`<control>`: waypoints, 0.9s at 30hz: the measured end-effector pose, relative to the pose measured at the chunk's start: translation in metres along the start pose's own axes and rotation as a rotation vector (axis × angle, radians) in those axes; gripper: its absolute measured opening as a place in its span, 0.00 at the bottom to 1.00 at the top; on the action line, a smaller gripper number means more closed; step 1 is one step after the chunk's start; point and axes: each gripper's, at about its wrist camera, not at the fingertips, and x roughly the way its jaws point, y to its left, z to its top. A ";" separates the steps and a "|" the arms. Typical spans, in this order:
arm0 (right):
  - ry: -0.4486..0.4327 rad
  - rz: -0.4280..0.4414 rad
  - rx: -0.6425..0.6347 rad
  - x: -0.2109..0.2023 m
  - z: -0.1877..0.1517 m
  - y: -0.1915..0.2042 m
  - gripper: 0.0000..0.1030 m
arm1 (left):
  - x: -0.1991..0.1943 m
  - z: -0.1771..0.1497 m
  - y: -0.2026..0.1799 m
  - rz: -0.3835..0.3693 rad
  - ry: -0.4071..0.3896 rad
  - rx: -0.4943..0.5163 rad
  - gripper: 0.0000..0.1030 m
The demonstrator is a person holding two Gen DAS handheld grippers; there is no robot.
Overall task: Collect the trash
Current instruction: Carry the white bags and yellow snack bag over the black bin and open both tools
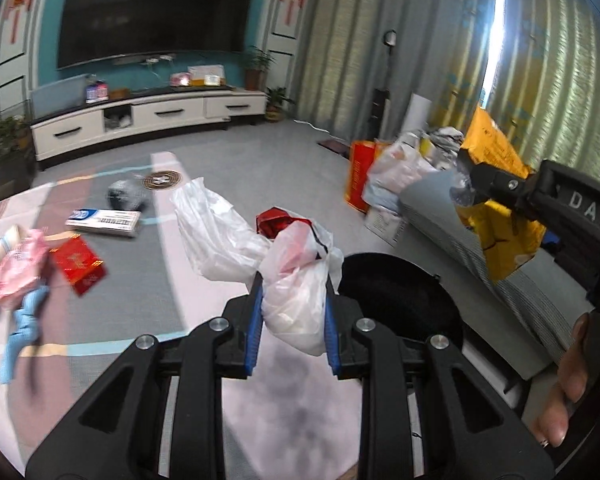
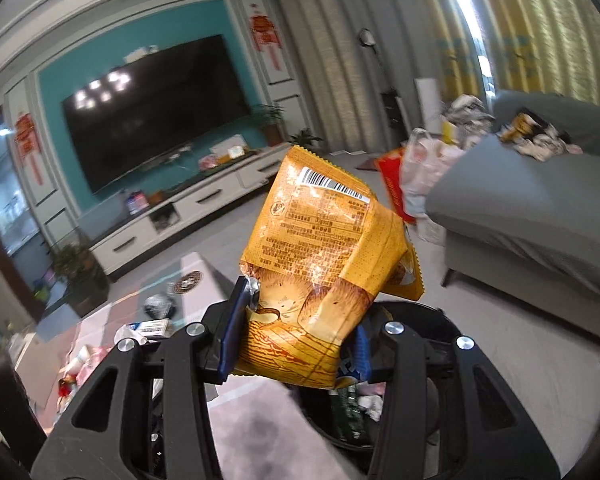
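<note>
Floor space lies open ahead of both grippers: grey carpet (image 1: pixel 260 148) runs clear to the white TV cabinet (image 1: pixel 148 114) along the far wall, hemmed on the right by the grey sofa (image 2: pixel 512 204) and on the left by scattered litter, among it a red packet (image 1: pixel 78 265) and a blue-and-white box (image 1: pixel 104 222). Just below the fingers sits a black bin (image 1: pixel 400 292), its round rim beside the sofa's edge; in the right wrist view some rubbish shows inside it. The left gripper (image 1: pixel 294 312) is clamped on a crumpled white plastic bag (image 1: pixel 296 280), which bulges up and trails off to the left. The right gripper (image 2: pixel 296 344) is clamped on the lower end of a yellow snack bag (image 2: pixel 324 248), which stands upright with its long axis leaning right, barcode end uppermost, above the bin.
</note>
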 end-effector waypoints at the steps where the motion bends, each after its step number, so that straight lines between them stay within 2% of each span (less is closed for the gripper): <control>1: 0.012 -0.014 0.016 0.004 -0.001 -0.007 0.44 | 0.006 0.000 -0.005 -0.019 0.015 0.004 0.26; 6: 0.070 -0.101 0.091 0.020 -0.010 -0.038 0.45 | 0.039 -0.004 -0.026 -0.109 0.099 0.003 0.26; 14: 0.232 -0.208 0.177 0.063 -0.029 -0.073 0.45 | 0.092 -0.016 -0.046 -0.232 0.252 -0.039 0.26; 17: 0.291 -0.246 0.213 0.077 -0.036 -0.085 0.45 | 0.110 -0.021 -0.048 -0.256 0.301 -0.050 0.26; 23: 0.355 -0.290 0.238 0.092 -0.047 -0.095 0.45 | 0.132 -0.034 -0.056 -0.282 0.365 -0.058 0.27; 27: 0.373 -0.311 0.224 0.098 -0.048 -0.095 0.45 | 0.137 -0.038 -0.064 -0.301 0.379 -0.049 0.33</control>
